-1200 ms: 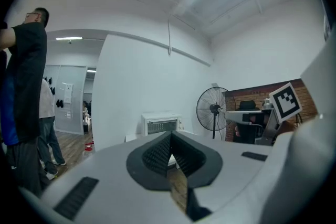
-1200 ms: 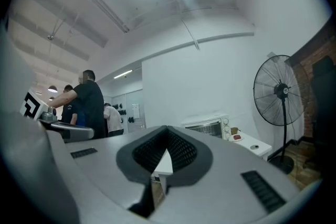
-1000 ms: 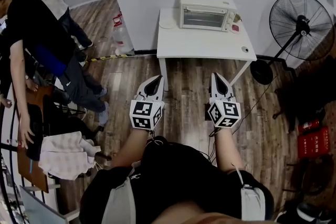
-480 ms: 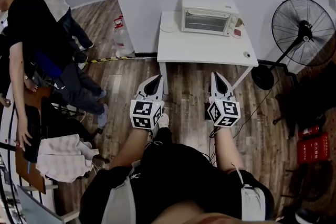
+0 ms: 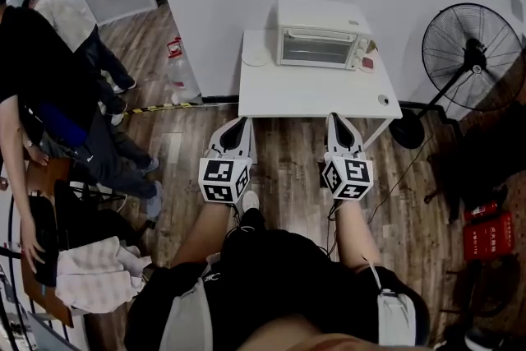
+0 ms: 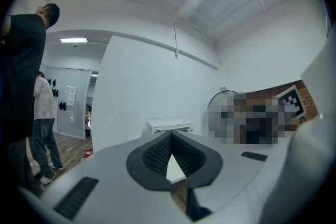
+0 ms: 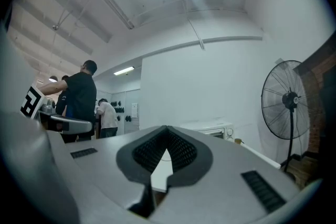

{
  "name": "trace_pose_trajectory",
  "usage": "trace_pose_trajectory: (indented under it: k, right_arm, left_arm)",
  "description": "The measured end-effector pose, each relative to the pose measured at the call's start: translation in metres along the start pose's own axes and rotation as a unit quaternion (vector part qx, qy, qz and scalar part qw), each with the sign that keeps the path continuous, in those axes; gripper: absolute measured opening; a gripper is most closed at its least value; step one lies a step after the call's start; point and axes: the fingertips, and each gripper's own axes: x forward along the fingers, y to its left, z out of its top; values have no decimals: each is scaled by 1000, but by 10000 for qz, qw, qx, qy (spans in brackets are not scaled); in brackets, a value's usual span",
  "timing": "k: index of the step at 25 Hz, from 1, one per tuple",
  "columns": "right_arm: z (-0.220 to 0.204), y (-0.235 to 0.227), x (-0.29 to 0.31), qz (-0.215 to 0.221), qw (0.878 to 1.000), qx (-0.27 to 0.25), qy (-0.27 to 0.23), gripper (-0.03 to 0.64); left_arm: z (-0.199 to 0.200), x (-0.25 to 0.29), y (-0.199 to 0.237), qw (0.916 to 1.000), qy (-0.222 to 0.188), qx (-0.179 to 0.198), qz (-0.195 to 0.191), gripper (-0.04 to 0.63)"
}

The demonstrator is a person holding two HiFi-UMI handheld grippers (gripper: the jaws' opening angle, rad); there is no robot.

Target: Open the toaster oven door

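Observation:
A white toaster oven (image 5: pixel 320 33) stands at the back of a small white table (image 5: pixel 316 94) against the wall, its glass door closed. It also shows far off as the toaster oven (image 6: pixel 169 126) in the left gripper view and the toaster oven (image 7: pixel 215 130) in the right gripper view. My left gripper (image 5: pixel 242 124) and right gripper (image 5: pixel 335 120) hang side by side over the wooden floor, short of the table's front edge. Both are shut with nothing between the jaws.
A black standing fan (image 5: pixel 470 41) is right of the table. A plate (image 5: pixel 256 56) and a small round item (image 5: pixel 383 100) lie on the table. People (image 5: pixel 49 86) stand at the left near a chair with cloth (image 5: pixel 94 271). A red box (image 5: pixel 488 234) sits at right.
The view has shifted slightly; the table and oven sit a little closer and further left in the head view. Both grippers stay shut and side by side.

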Motion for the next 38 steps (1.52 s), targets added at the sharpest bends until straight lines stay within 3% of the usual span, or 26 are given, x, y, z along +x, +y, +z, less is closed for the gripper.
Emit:
trace_pose_trajectory:
  k: [19,28,32,38]
  right_arm:
    - [2,-15,214,-229,9996,-169,39,3]
    - [-15,-40,285,-444,9987,77,247,3]
    - [-24,-52,312,-335,9985,22,424,2]
    - [-49,-64,354,-40,9928,-29,1199,3]
  left_arm:
    - [29,176,136,9998,-42,-75,-178,5]
    - [32,253,168,9993,29,-1,-385,5]
    - [28,275,174,9996,81,-63,-255,5]
    - [24,292,180,9997,212,-120,-7,5]
